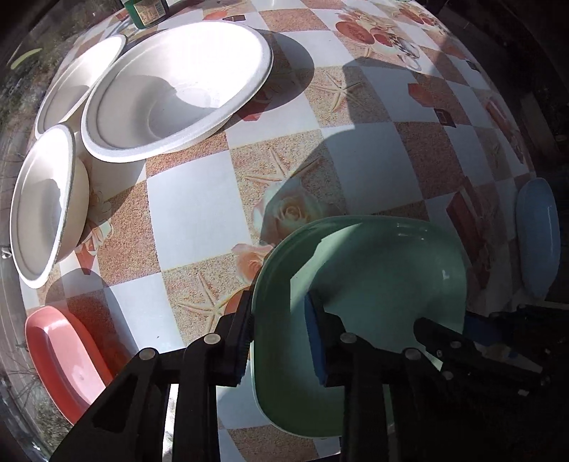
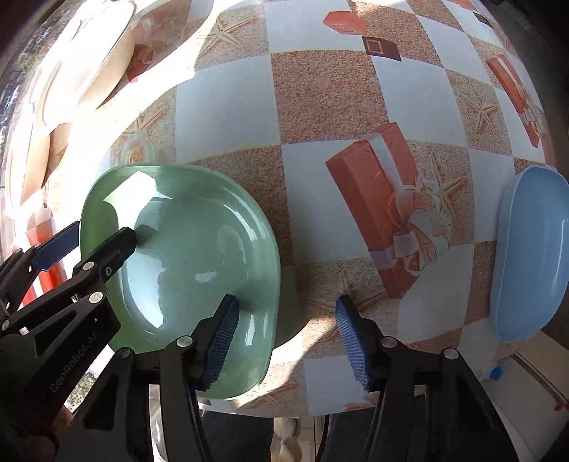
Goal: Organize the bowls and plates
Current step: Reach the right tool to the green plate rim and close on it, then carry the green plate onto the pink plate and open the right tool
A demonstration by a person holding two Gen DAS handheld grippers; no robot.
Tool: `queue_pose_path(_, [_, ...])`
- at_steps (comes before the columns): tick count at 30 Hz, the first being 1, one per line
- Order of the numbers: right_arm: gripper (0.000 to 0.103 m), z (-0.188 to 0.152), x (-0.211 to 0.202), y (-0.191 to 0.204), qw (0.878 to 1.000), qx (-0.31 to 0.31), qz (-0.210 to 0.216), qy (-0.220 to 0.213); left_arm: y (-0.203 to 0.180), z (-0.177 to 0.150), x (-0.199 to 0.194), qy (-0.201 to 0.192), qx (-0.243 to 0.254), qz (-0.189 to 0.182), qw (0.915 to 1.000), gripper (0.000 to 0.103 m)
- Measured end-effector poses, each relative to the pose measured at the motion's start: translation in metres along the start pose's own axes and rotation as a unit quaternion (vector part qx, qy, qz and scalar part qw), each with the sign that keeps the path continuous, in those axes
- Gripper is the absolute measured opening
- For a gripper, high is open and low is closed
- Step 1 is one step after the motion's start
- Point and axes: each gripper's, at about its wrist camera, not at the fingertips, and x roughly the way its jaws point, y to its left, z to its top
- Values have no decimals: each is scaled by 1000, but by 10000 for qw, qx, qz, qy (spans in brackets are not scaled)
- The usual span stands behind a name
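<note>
A green plate [image 1: 373,284] lies near the table's front edge. My left gripper [image 1: 281,341] straddles its left rim, one finger outside and one inside; whether the pads press the rim I cannot tell. In the right wrist view the green plate [image 2: 185,256] sits at the left with the left gripper's fingers [image 2: 117,245] on its rim. My right gripper [image 2: 284,341] is open, its left finger over the plate's right edge, its right finger over the table. Three white bowls [image 1: 177,92] stand at the far left. A red plate [image 1: 64,355] lies front left, a blue plate [image 2: 530,256] at the right edge.
The table [image 1: 199,213] has a checkered cloth with starfish and gift prints. A green container [image 1: 149,12] stands at the far edge behind the bowls. The white bowls also show at the upper left in the right wrist view [image 2: 89,60].
</note>
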Motion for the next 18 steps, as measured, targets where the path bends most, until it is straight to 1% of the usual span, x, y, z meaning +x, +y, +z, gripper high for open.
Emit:
queue_pose_path(1, [30,1,-1,4,9999,-21,115,20,1,1,0,5,-61,-34,10000,31])
queue_pose_path(2, [23,2,-1,8,9999,-9,101,64,3,0,-1,42,-147,-97,9998,30])
queue_pose_path(3, [23,3,-1,8,9999,30,109,97,5,0,-1,80,-221,-149,9996,28])
queue_pose_path(4, [23,5,-1,7,9997,88,165,128,6,-9,3,118,-260,-180,9994,26])
queue_pose_path(6, [23,8,-1,5,9996,108,215,177,12,-13,5,160,-252,-157,9994,26])
queue_pose_path(7, [23,8,-1,5,9995,97,212,193,10,-28,4,161,-239,-131,9995,25])
queue_pose_path(9, [23,10,0,-1,9995,14,231,237,9,-37,2,161,-230,-88,9996,25])
queue_pose_path(13, [23,-1,0,2,9993,-135,110,344,8,-54,0,240,-328,-102,9991,25])
queue_pose_path(16, [23,-4,2,6,9988,-147,137,450,22,-76,-1,255,-443,-126,9986,25])
queue_pose_path(17, [23,-9,1,10,9987,-164,147,453,25,-77,-3,234,-468,-108,9986,25])
queue_pose_path(18, [23,-12,3,10,9987,-190,158,447,41,-93,-4,204,-502,-99,9985,26])
